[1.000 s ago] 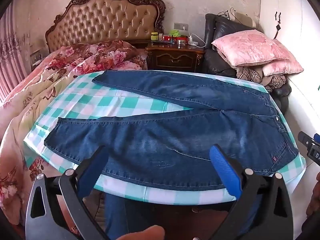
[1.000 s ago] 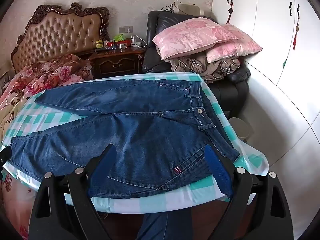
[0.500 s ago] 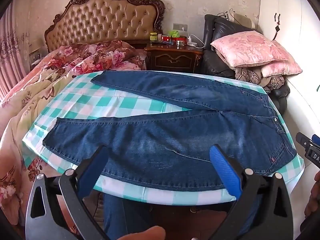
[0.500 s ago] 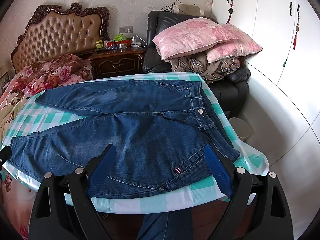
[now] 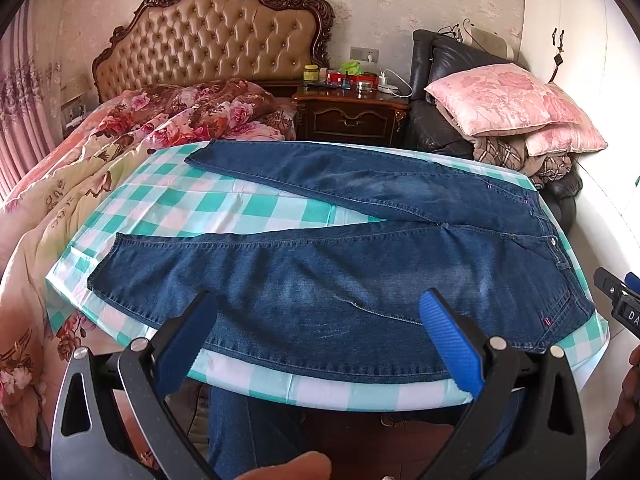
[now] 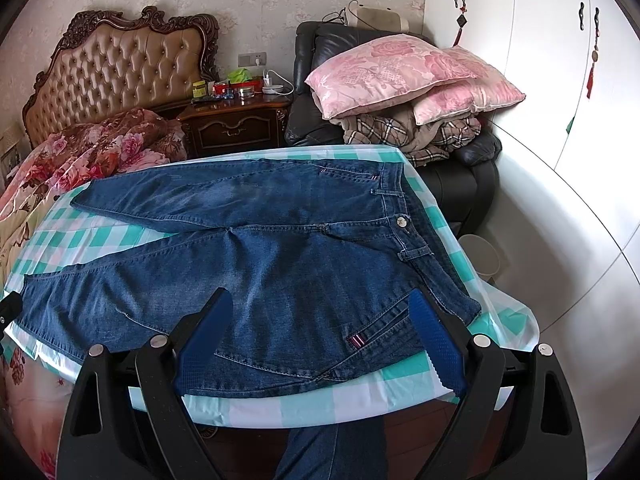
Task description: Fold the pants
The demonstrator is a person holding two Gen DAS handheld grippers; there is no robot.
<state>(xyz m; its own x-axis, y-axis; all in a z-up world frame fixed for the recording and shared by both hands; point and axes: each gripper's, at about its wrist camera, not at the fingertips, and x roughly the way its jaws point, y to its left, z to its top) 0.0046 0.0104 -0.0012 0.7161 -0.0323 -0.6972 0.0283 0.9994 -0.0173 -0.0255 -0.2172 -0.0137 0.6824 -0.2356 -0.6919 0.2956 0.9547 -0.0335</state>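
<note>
Left wrist view, read from left to right: the blue jeans (image 5: 340, 280) lie flat and unfolded on a table under a green-and-white checked tablecloth (image 5: 224, 208). The hems point left toward the floral bedding (image 5: 132, 128), the two legs spread in a V, and the waistband (image 5: 556, 240) sits at the right end, below the pink pillows (image 5: 508, 104).

Denim like this is probably fairly heavy and limp, with some stiffness at the seams and waistband. It should drape rather than hold shape, and it likely grips the cloth enough to drag it. The near leg's hem and the near waistband corner look like the firmest places to pinch for laying one leg over the other.

The left gripper (image 5: 320, 328) hovers over the near leg's thigh, jaws spread wide, holding and touching nothing. In the right wrist view, the right gripper (image 6: 320, 332) hangs above the hip pocket (image 6: 356, 340) near the waistband, jaws equally wide and empty.
</note>
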